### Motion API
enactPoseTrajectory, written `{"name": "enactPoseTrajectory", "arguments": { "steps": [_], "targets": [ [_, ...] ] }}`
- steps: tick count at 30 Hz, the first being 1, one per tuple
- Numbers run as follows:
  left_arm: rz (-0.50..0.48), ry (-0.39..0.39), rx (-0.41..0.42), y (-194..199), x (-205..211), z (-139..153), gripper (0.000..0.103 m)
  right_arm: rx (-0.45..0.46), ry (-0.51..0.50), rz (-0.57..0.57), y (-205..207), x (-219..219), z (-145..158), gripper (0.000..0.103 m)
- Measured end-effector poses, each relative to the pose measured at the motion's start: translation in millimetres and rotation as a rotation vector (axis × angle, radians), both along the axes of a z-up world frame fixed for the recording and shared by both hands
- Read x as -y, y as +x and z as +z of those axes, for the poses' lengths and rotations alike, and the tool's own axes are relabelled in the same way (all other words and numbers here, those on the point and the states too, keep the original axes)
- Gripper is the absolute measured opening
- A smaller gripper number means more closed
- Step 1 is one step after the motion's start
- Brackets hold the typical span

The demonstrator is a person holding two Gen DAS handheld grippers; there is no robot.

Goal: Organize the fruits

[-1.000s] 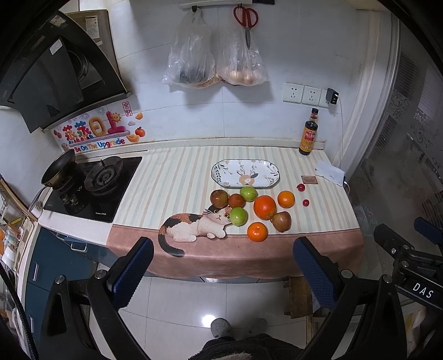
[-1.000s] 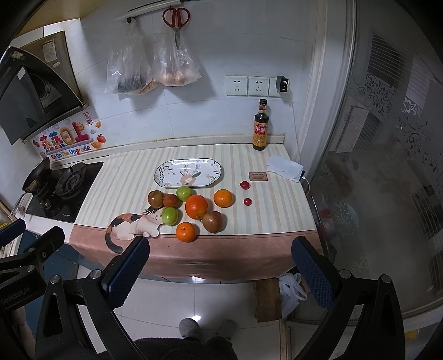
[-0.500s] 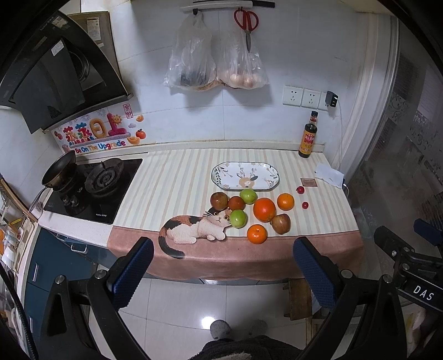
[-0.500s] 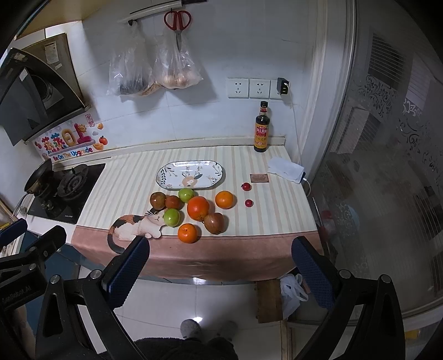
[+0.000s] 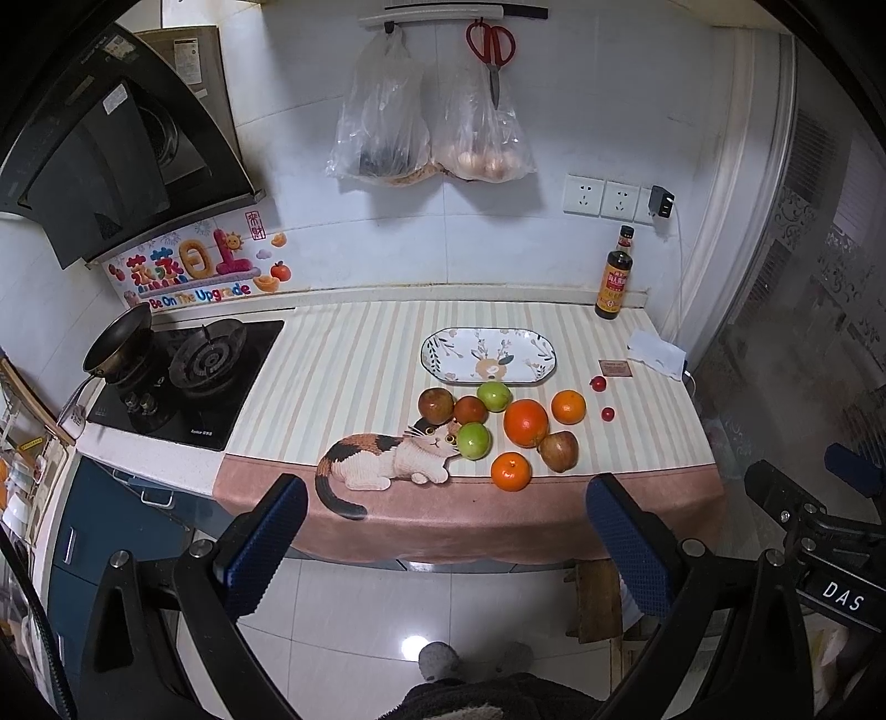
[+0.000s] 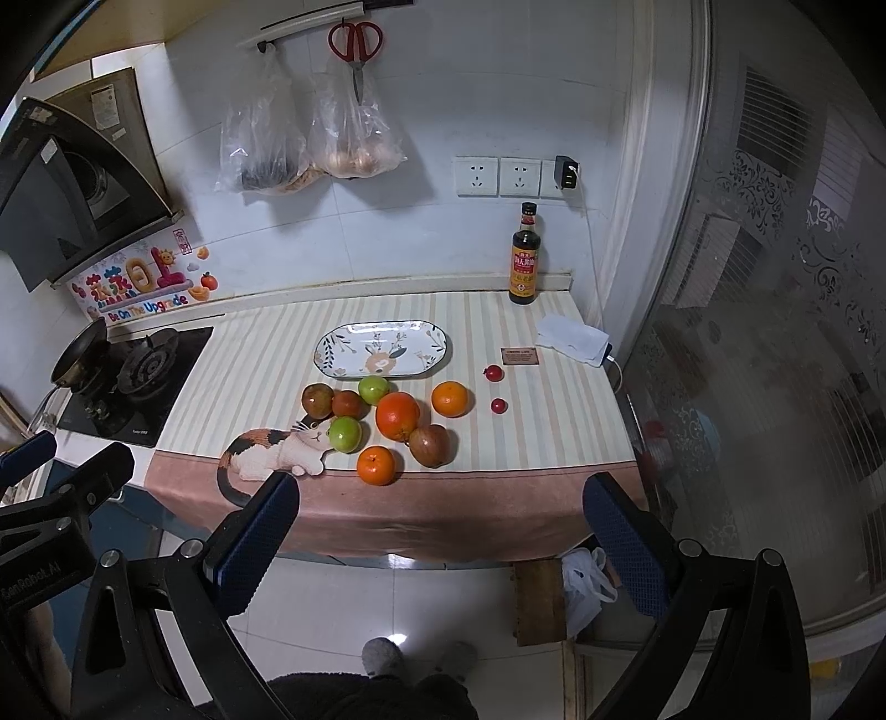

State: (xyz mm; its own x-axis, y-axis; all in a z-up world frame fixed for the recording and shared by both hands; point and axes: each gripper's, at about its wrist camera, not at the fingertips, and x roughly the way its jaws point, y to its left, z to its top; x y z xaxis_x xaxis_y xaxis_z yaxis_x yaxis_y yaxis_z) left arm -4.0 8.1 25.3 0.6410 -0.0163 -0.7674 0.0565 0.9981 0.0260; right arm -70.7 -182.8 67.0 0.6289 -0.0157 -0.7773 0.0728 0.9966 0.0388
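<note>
Striped counter (image 5: 354,376), fruit cluster (image 5: 498,426) well beyond spread jaws

- The tablecloth (image 5: 354,376) has cream and beige stripes.
- The plate (image 5: 437,354) is white with a floral pattern.
- The big orange (image 5: 525,422) is red-orange.
- The scissors (image 5: 490,41) are red.

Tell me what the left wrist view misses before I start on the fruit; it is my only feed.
Observer: The right gripper is open, its blue pads wide apart with nothing between them.
Operator: Report what is on the floor under the counter's right end.
Observer: A white plastic bag lies against the wooden stool.
Operator: Say where the right gripper points.
Observer: In its own view the front orange sits just above the gap between the pads, left of the gap's middle.
</note>
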Motion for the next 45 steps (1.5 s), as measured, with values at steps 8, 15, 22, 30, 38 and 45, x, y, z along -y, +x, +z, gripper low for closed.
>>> {"name": "enactPoseTrajectory", "arguments": {
  "steps": [8, 15, 22, 30, 38, 45],
  "targets": [
    [-0.001, 0.002, 0.002, -1, 0, -1, 0.103, 0.001, 0.003, 0.003, 0, -1, 2, 0.103],
    [0.003, 0.008, -0.005, 5, -4, -1, 0.103, -0.005, 0.016, 0.007, 0, -9, 3, 0.103],
    [0.014, 0.002, 0.016, 25, -19, -15, 0.103, 0.000, 0.036, -0.029, 8, -16, -12, 0.103],
    [0.061, 0.071, 0.053, 72, -54, -66, 0.103, 0.067, 0.132, -0.058, 44, -32, -52, 0.103],
    [0.121, 0.091, -0.058, 141, -82, -123, 0.103, -0.051, 0.155, -0.094, 115, -46, -126, 0.103],
    [0.136, 0.102, -0.209, 208, -84, -174, 0.103, -0.209, 0.244, -0.081, 194, -30, -209, 0.102]
  ]
}}
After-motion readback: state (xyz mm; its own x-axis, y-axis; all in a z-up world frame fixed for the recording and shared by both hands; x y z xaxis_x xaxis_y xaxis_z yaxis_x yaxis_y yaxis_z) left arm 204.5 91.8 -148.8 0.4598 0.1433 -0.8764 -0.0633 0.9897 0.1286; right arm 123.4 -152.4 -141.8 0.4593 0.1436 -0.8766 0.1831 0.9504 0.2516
